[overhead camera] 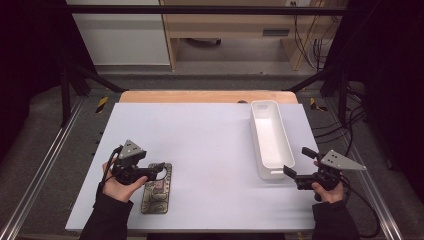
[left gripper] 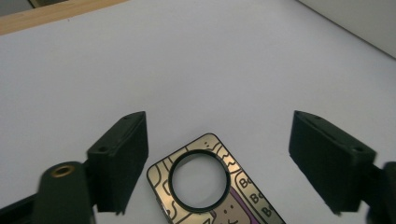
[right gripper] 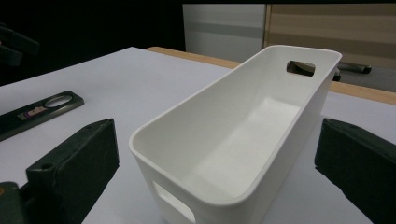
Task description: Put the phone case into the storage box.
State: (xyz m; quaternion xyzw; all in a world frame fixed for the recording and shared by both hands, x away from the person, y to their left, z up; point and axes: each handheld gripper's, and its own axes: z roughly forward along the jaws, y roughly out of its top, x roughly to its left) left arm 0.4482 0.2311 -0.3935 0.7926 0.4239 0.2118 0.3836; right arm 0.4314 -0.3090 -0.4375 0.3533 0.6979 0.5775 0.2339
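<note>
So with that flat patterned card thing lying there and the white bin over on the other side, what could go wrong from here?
1. The patterned card lies flat on the table between the left gripper's open jaws, so they may slide over it instead of catching an edge.
2. The white bin stands far across the table, so a thin card held loosely could slip on the way.
3. The right gripper, open near the bin's end, could nudge it.

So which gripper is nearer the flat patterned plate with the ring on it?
Left. The left gripper hangs just over the plate, jaws open; the right gripper is across the table by the white bin.
</note>
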